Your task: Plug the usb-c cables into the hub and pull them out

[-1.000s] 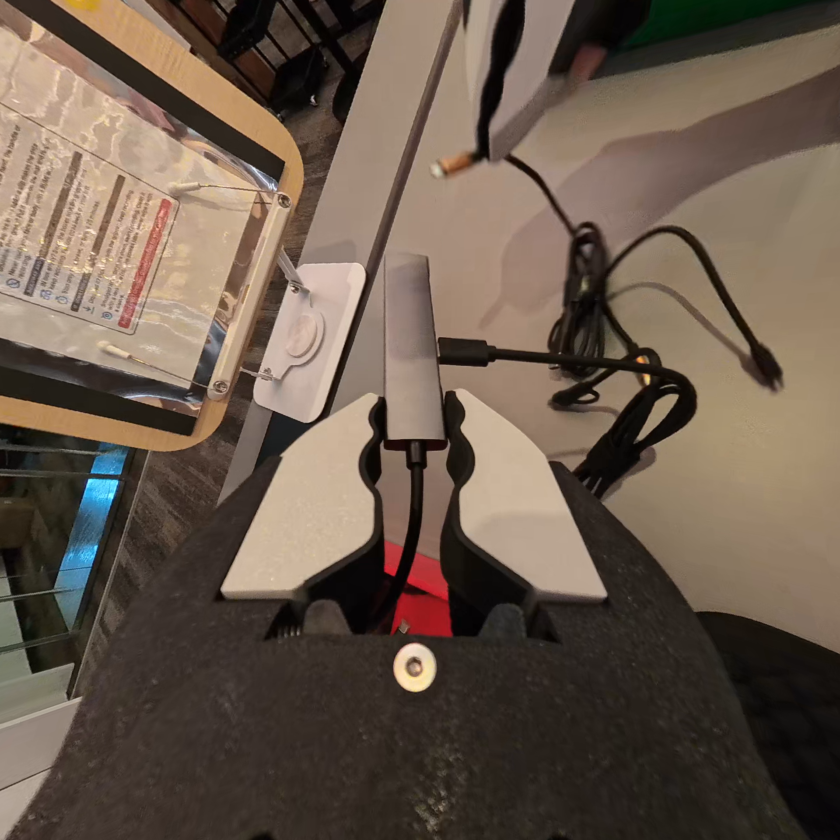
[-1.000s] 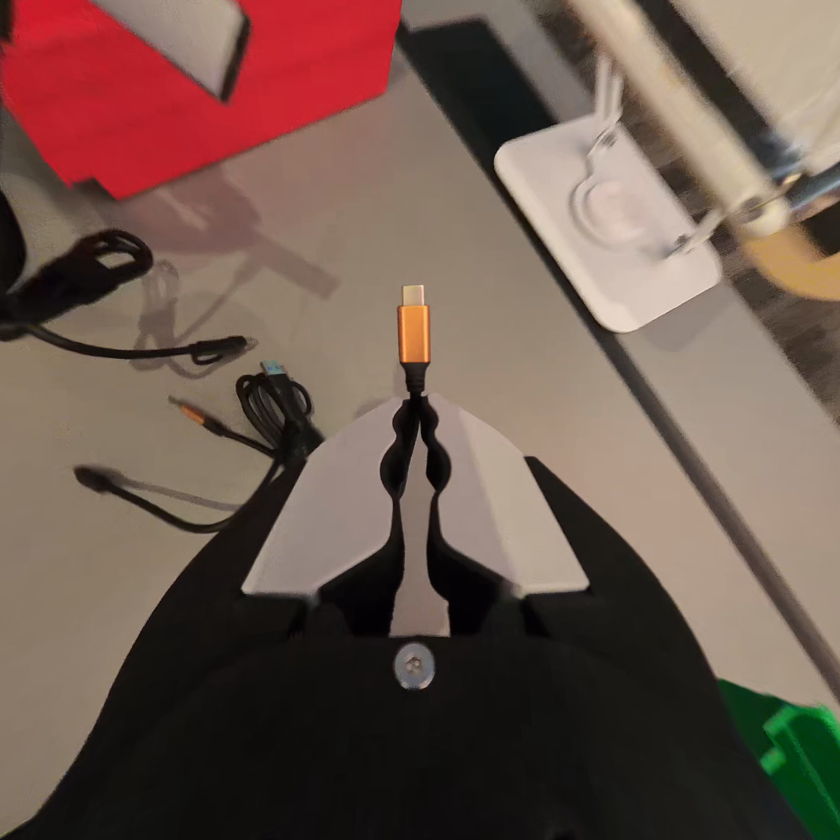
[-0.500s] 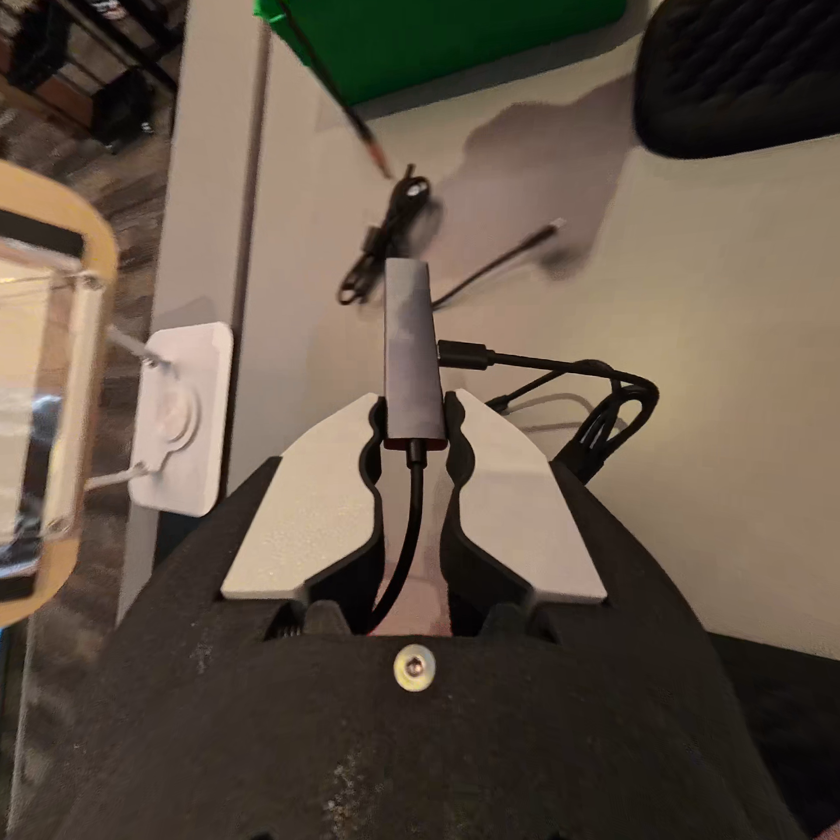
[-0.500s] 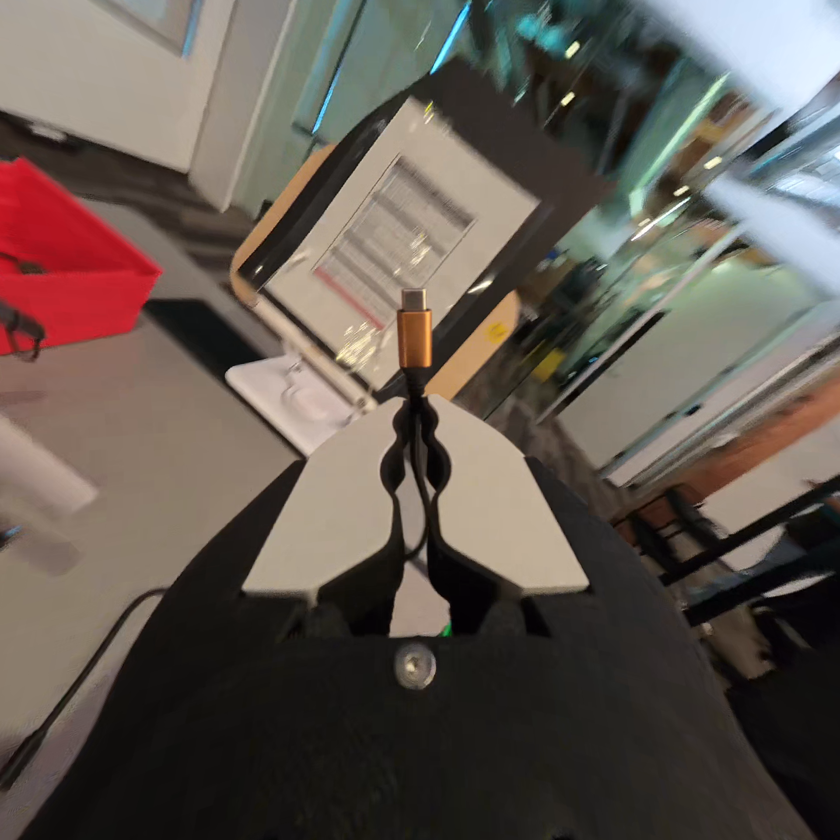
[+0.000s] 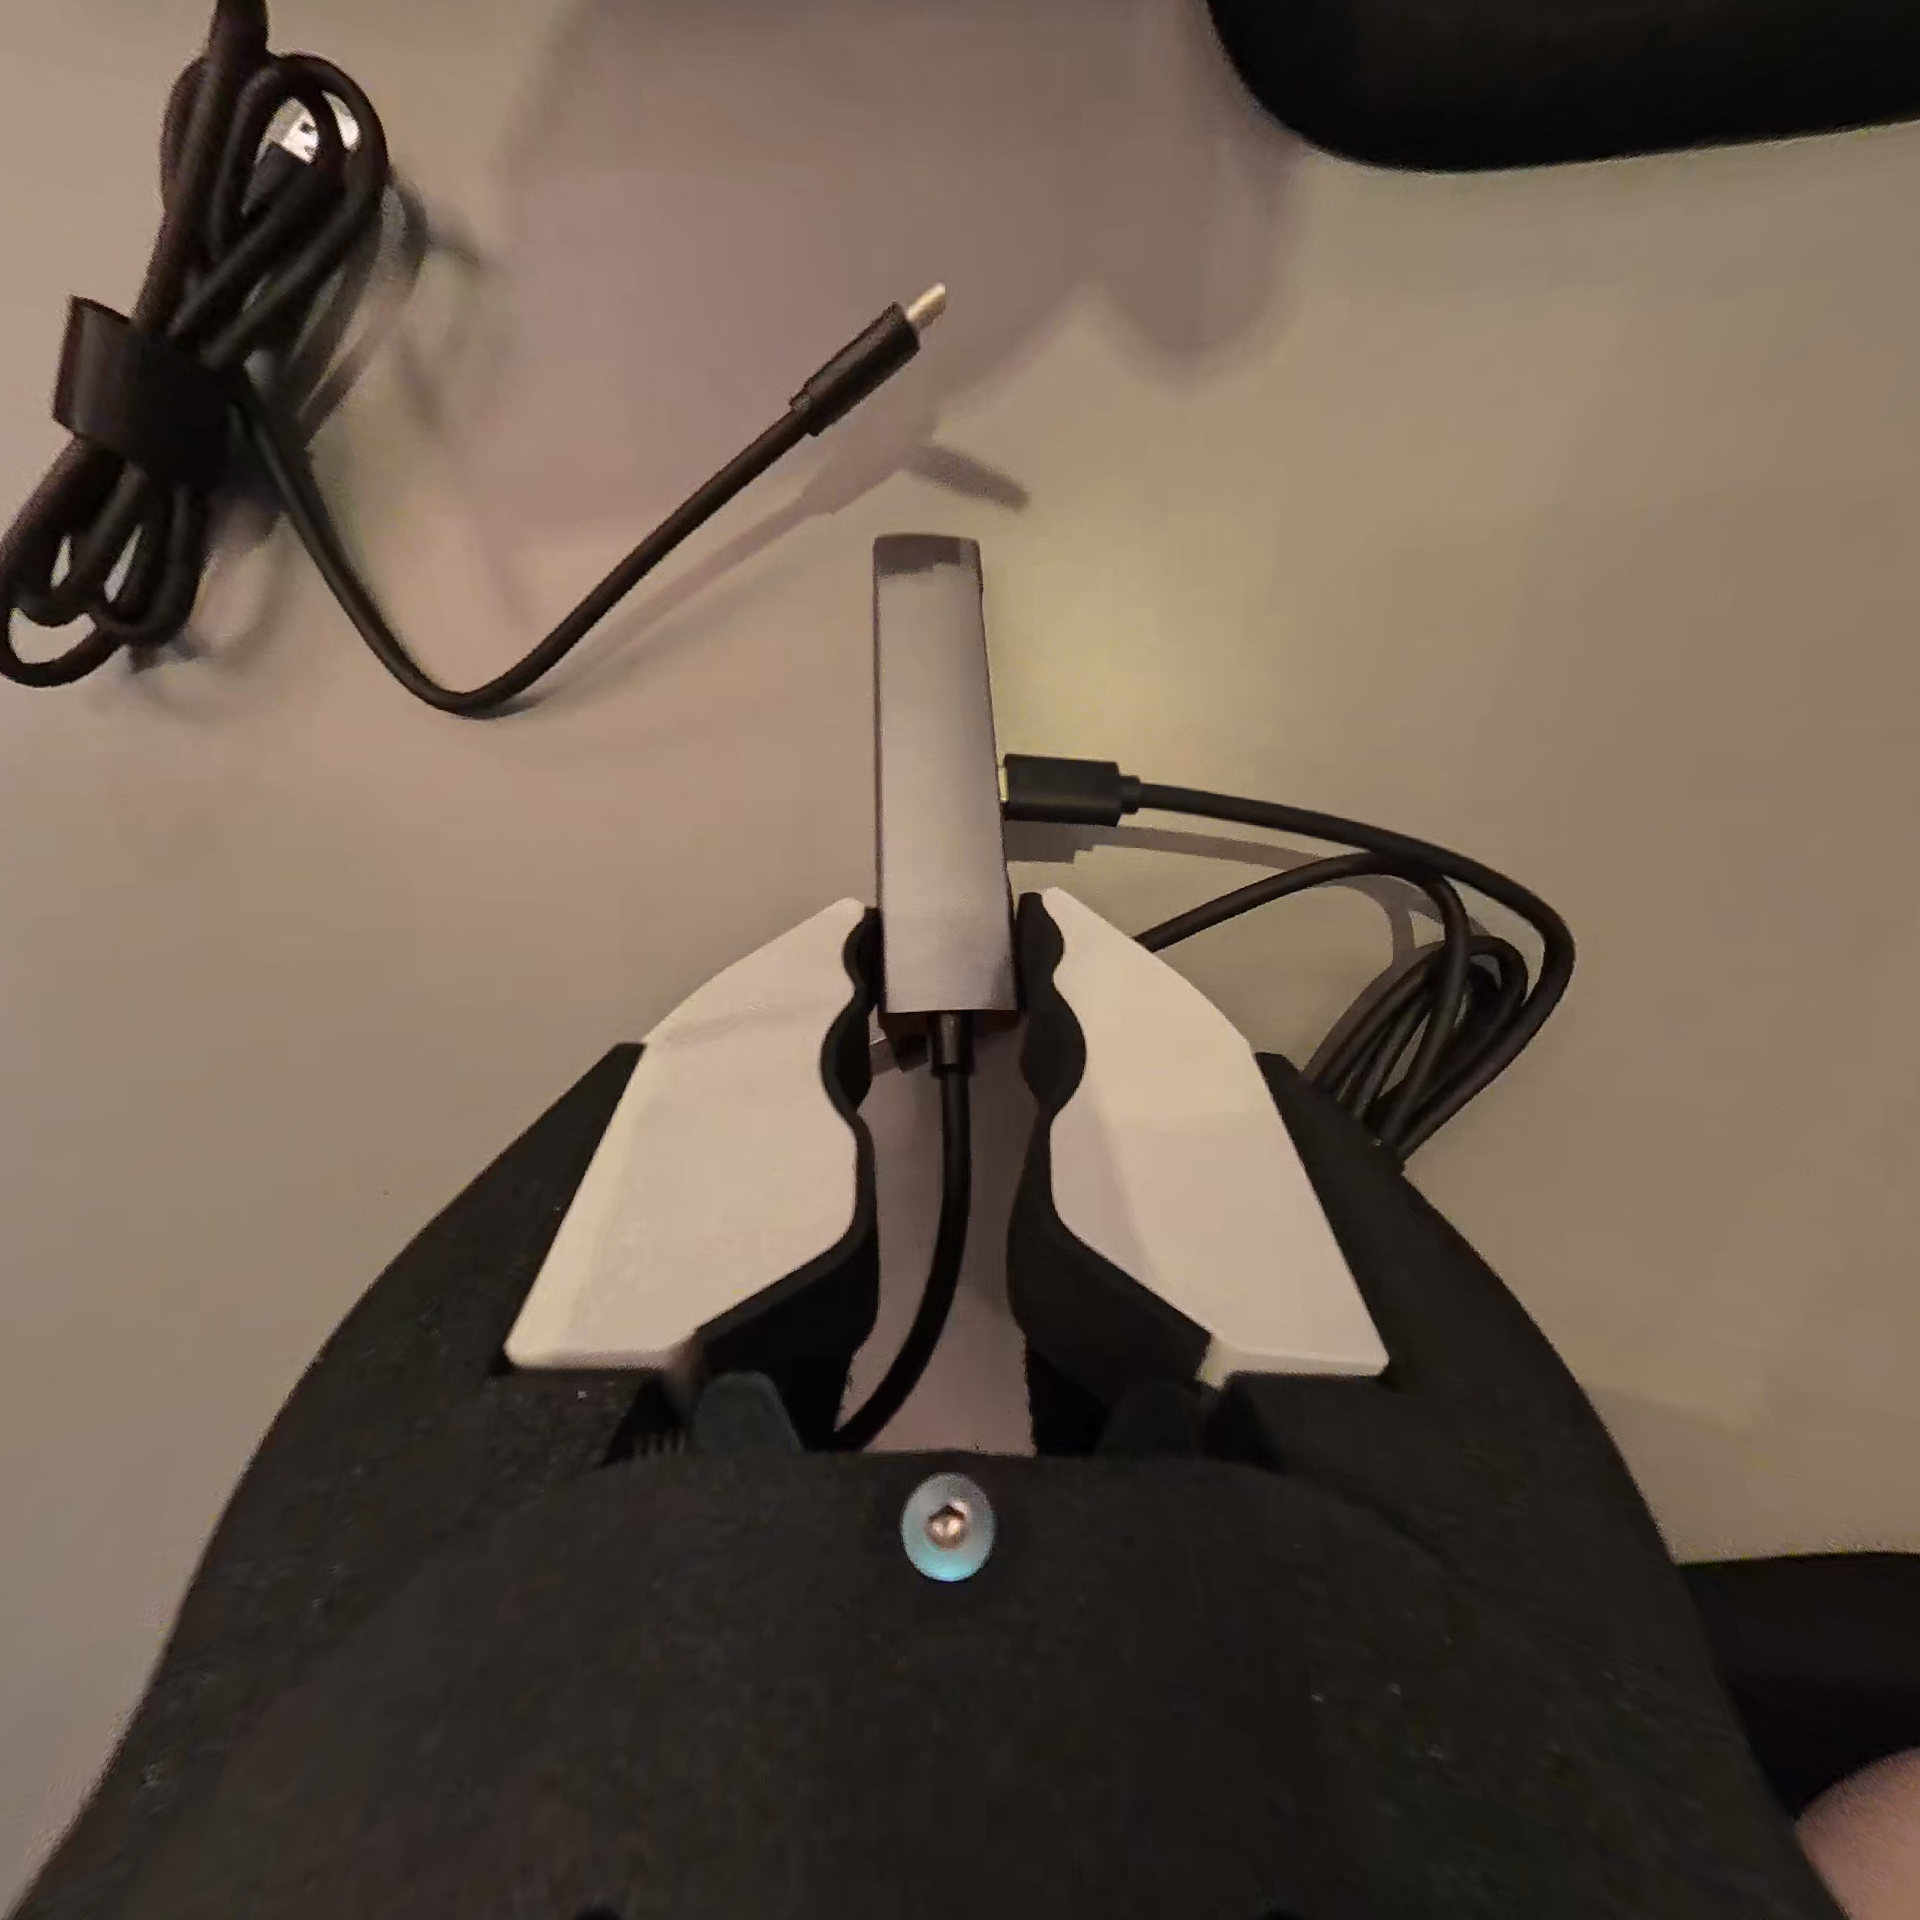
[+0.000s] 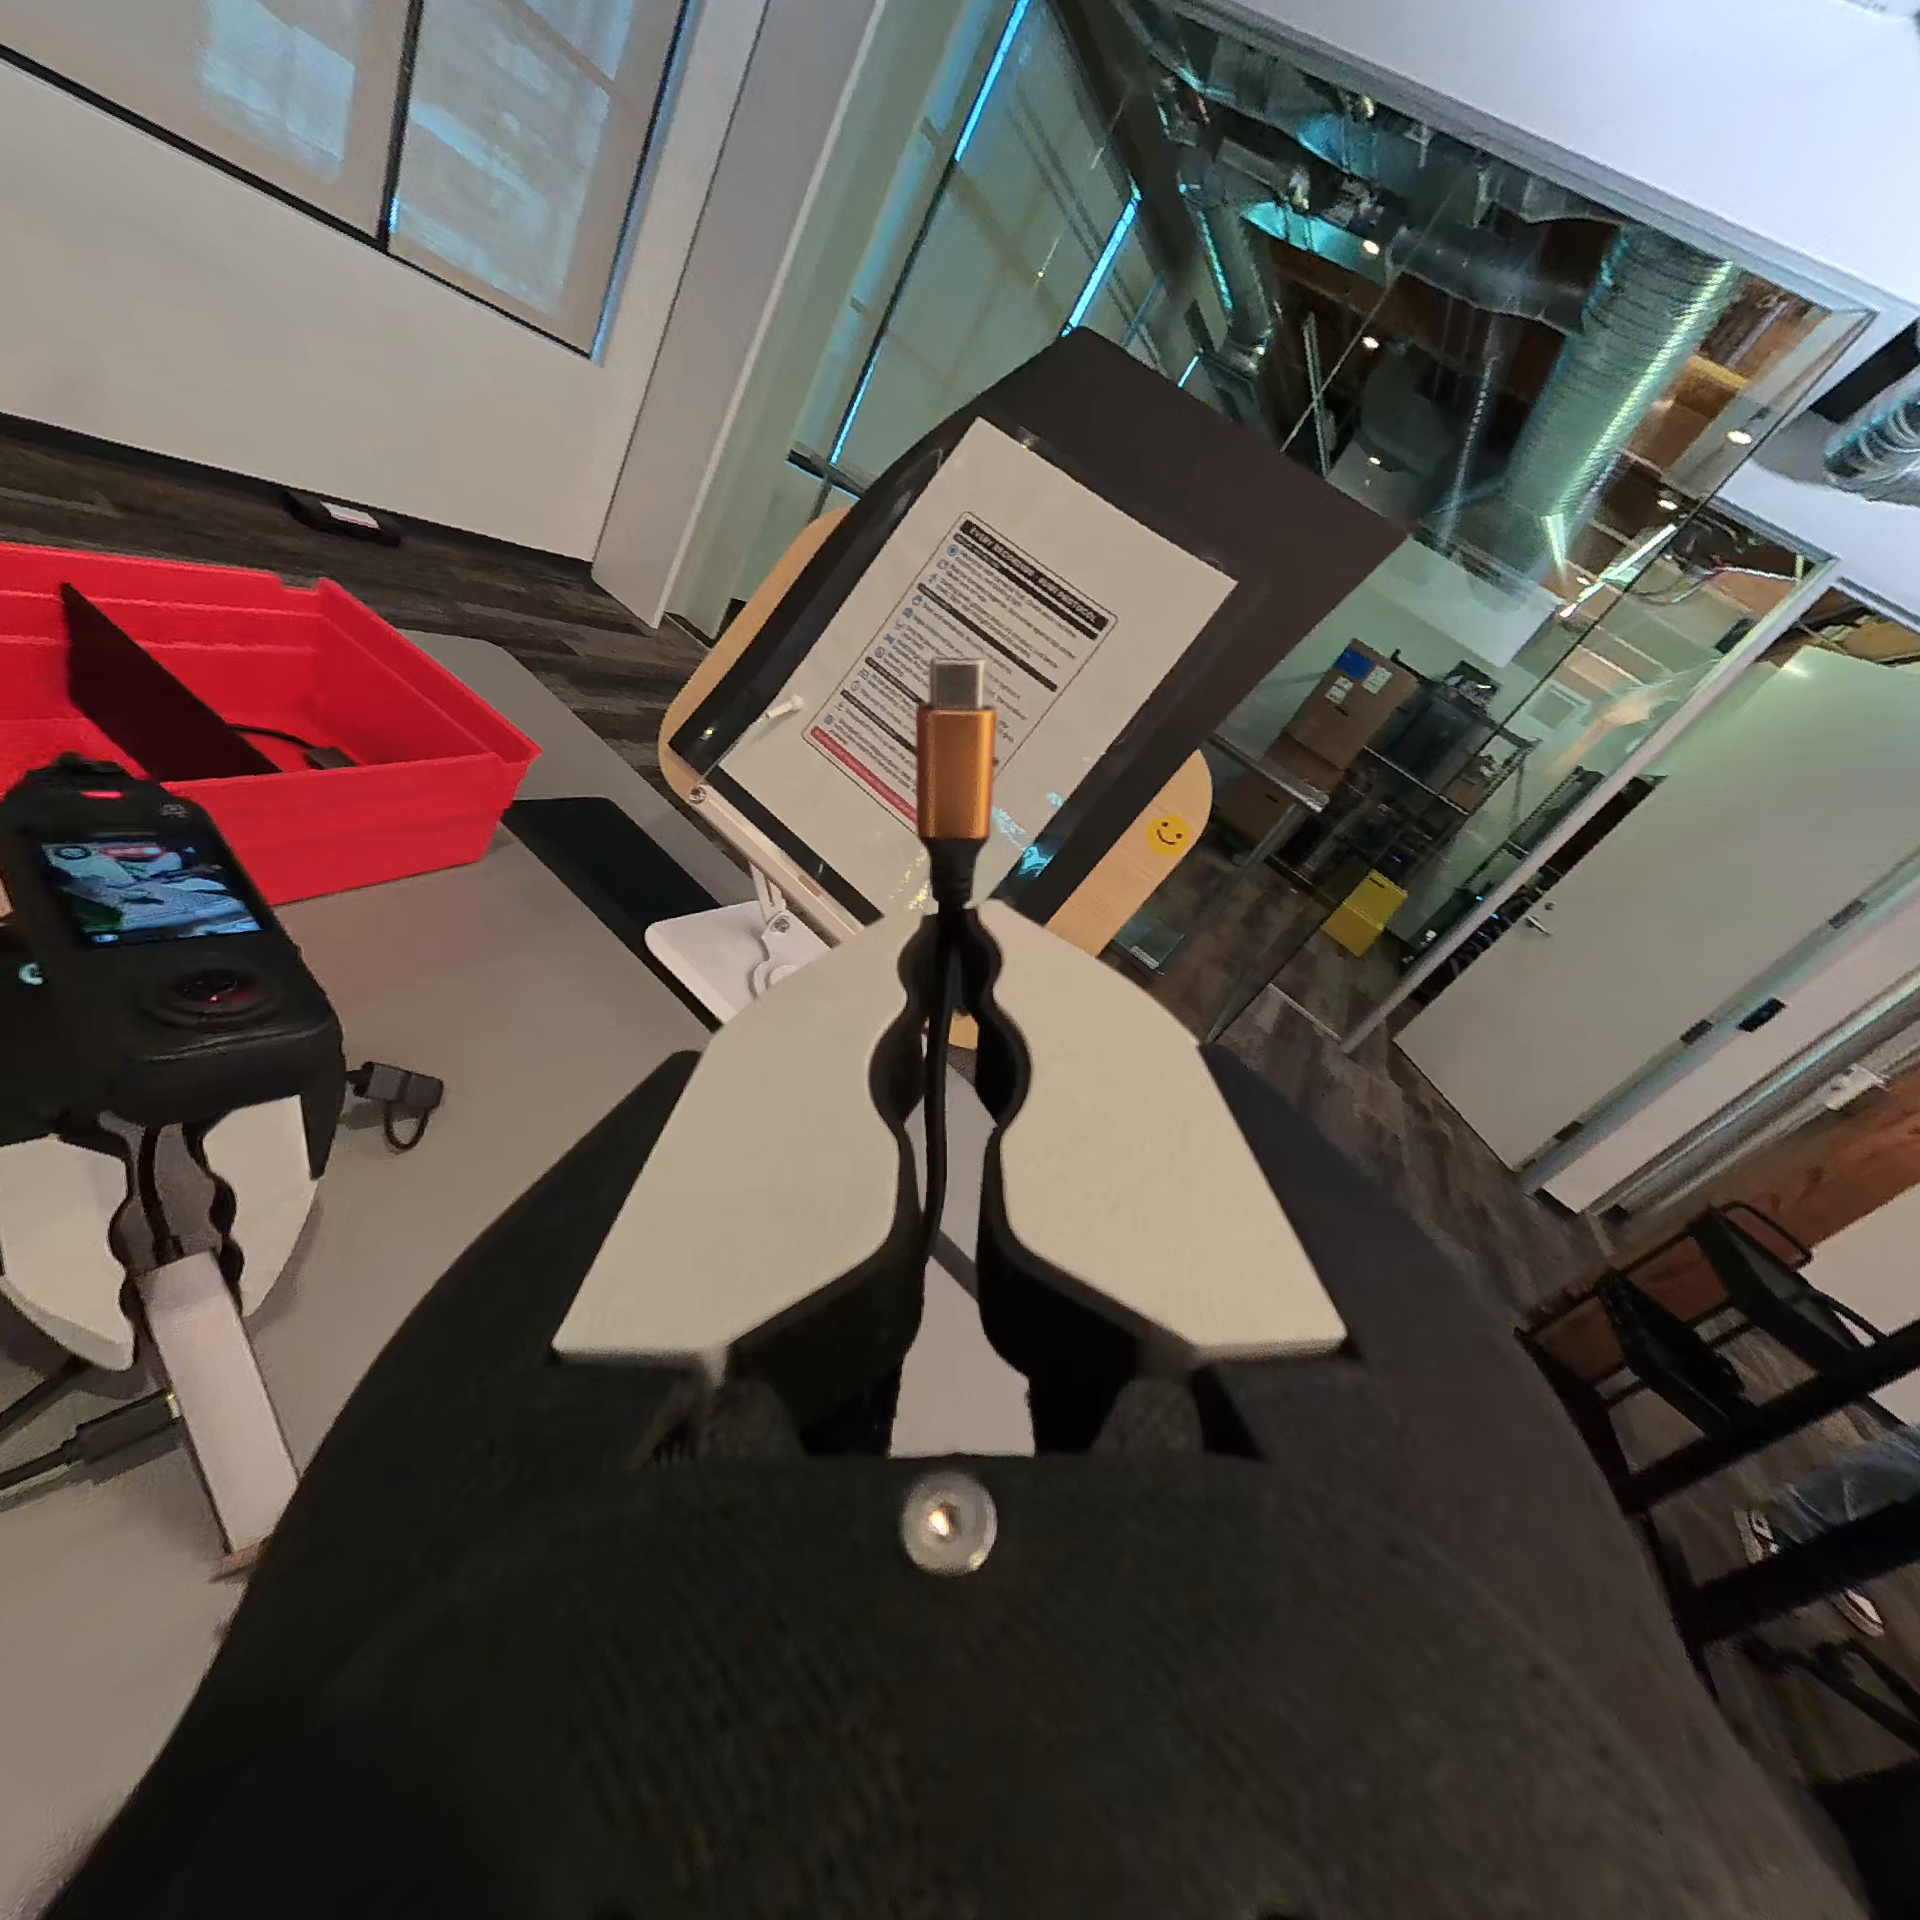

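My left gripper [image 5: 943, 914] is shut on the near end of a slim dark grey hub [image 5: 932, 748], which points away from me above the table. A black USB-C plug [image 5: 1060, 790] sits in the hub's right side, its cable looping off right. A second black cable [image 5: 623, 561] lies loose on the table, its plug [image 5: 868, 358] beyond the hub's far end. My right gripper [image 6: 954, 914] is shut on the cable just below an orange USB-C plug [image 6: 956, 764], held up in the air pointing away. The left gripper [image 6: 171, 1174] with the hub [image 6: 213, 1351] shows at the right wrist view's left.
A bundled black cable [image 5: 166, 384] lies at the far left on the grey table [image 5: 1455, 520]. A red bin [image 6: 260, 717] stands at the table's far end, and a white stand [image 6: 727, 951] holds a framed sheet [image 6: 966, 665] at the edge. A black shape [image 5: 1558, 73] fills the left wrist view's top right. Tip to tip, the grippers are about 35 centimetres apart.
My left gripper has swung with the hub over the table, so the loose black cable now lies ahead. My right gripper has tipped up from the table to face the room, still holding the orange plug.
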`<state>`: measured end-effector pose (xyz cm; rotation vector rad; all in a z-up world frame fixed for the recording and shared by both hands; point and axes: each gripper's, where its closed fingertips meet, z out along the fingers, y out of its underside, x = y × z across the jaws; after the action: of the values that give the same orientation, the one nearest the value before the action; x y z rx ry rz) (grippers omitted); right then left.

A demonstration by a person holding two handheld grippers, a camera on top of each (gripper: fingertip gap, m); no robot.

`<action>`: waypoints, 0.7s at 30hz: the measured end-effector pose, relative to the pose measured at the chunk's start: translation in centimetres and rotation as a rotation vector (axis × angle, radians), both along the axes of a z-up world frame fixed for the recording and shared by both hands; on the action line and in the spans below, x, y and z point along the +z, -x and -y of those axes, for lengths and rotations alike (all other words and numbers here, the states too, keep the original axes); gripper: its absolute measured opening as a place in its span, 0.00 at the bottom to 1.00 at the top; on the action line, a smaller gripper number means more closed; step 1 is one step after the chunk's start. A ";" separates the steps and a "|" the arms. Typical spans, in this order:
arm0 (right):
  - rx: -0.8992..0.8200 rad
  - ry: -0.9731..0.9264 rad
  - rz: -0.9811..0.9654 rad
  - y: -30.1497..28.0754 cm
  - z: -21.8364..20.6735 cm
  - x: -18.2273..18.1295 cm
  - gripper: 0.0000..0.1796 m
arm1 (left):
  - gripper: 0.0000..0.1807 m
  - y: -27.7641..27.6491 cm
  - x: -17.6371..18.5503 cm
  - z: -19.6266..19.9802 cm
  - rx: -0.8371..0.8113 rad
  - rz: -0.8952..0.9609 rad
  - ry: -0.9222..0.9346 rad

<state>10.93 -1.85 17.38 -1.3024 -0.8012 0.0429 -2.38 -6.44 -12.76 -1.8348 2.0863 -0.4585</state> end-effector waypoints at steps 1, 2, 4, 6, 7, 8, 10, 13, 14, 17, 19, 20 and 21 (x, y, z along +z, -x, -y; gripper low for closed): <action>0.004 0.004 0.005 0.1 -0.1 -0.1 0.03 | 0.14 0.1 -0.3 0.0 -0.003 0.001 0.007; 0.005 0.008 0.012 0.1 -0.2 -0.3 0.03 | 0.14 0.2 -0.5 -0.1 -0.005 -0.003 0.008; 0.014 0.015 0.027 0.5 -0.2 -0.6 0.03 | 0.15 0.2 -0.9 -0.4 0.002 0.002 -0.003; 0.036 0.008 0.045 1.3 -0.2 -0.7 0.03 | 0.24 0.0 -0.7 -1.3 0.035 0.023 -0.048; 0.052 -0.001 0.061 1.8 -0.2 -0.9 0.03 | 0.25 0.0 -0.5 -1.7 0.050 0.029 -0.063; 0.063 -0.015 0.082 2.4 -0.2 -1.0 0.03 | 0.29 0.0 0.1 -2.0 0.068 0.046 -0.079; 0.066 -0.047 0.133 3.5 -0.5 -1.5 0.03 | 0.33 0.0 2.0 -3.1 0.126 0.110 -0.124; 0.037 -0.122 0.225 5.1 -1.2 -2.3 0.03 | 0.38 0.0 6.6 -4.2 0.213 0.267 -0.191; 0.025 -0.151 0.248 5.7 -1.4 -2.4 0.02 | 0.36 0.0 8.5 -4.2 0.234 0.335 -0.197; 0.020 -0.211 0.291 7.9 -1.5 -2.8 0.02 | 0.35 0.0 16.0 -3.5 0.287 0.642 -0.195; 0.046 -0.246 0.315 9.8 -1.0 -3.2 0.02 | 0.29 0.9 21.2 -3.2 0.358 0.870 -0.190; 0.057 -0.266 0.331 10.7 -0.7 -3.4 0.02 | 0.26 1.5 23.2 -2.8 0.381 0.971 -0.179; 0.060 -0.281 0.354 11.4 -0.6 -3.7 0.02 | 0.24 1.9 24.9 -2.2 0.385 1.065 -0.165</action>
<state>-0.51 -1.29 13.71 -1.0306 -1.1054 -0.2516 -4.31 -4.27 12.09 -1.3539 0.9991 -0.8692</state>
